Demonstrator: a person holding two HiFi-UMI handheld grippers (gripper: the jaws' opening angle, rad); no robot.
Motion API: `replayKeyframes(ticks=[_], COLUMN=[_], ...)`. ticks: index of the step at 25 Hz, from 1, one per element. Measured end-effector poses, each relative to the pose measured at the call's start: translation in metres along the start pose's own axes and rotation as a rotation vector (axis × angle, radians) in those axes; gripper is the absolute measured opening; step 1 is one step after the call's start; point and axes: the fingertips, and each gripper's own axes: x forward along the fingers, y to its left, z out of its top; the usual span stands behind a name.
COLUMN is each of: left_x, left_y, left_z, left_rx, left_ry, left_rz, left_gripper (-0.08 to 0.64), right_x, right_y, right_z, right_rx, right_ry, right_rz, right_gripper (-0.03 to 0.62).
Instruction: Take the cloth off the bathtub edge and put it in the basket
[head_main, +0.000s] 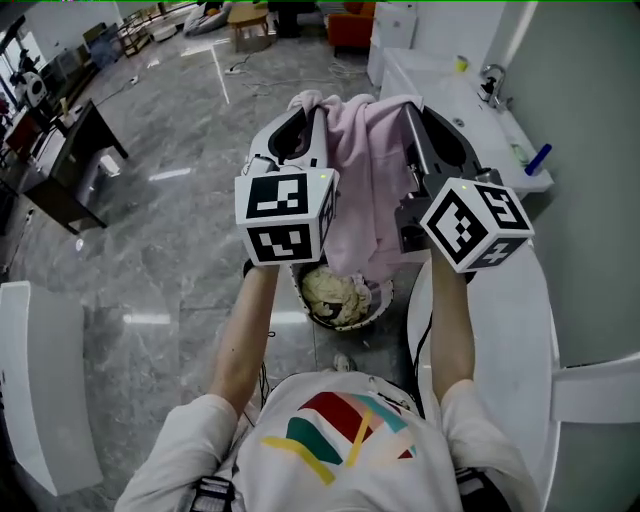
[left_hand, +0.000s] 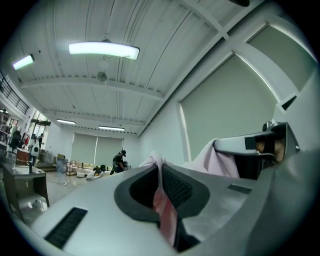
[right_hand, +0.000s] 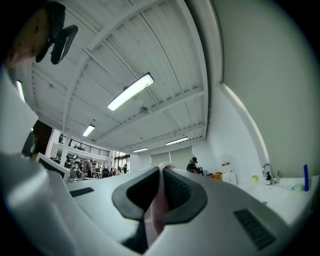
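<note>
A pale pink cloth (head_main: 365, 190) hangs in the air between my two grippers, held up at its top corners. My left gripper (head_main: 312, 108) is shut on the cloth's left corner, which pokes out between the pads as a pink fold (left_hand: 161, 192). My right gripper (head_main: 408, 107) is shut on the right corner (right_hand: 159, 202). Below the hanging cloth stands the basket (head_main: 303, 303), with a crumpled cream fabric (head_main: 332, 293) inside. The cloth's lower edge hangs just above the basket's opening. The white bathtub (head_main: 525, 330) curves along the right.
A white sink counter (head_main: 455, 105) with a tap (head_main: 492, 82) and a blue item (head_main: 537, 158) stands at the upper right. A dark table (head_main: 60, 165) sits at the left on the grey marble floor (head_main: 180, 230). A white curved object (head_main: 40, 385) lies at the lower left.
</note>
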Motion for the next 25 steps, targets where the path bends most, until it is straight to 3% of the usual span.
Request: replayKeyframes(ticks=[6, 12, 16, 25], left_x=[0.004, 0.006, 0.010, 0.016], left_y=[0.006, 0.008, 0.017, 0.023], left_z=[0.042, 0.018, -0.032, -0.200], left_rx=[0.035, 0.014, -0.014, -0.080], left_ry=[-0.069, -0.005, 0.079, 0.386], left_rz=[0.037, 0.055, 0.068, 0.070], left_gripper=[0.035, 0.035, 0.035, 0.035], right_x=[0.014, 0.018, 0.024, 0.009], right_y=[0.006, 0.004, -0.004, -0.036], right_z=[0.038, 0.010, -0.043, -0.201], right_rx=[-0.022, -0.012, 0.028, 0.091], right_ry=[-0.077, -0.019, 0.066, 0.365], right_rz=[0.061, 0.069, 0.059, 0.005], right_gripper=[0.032, 0.032, 0.032, 0.032])
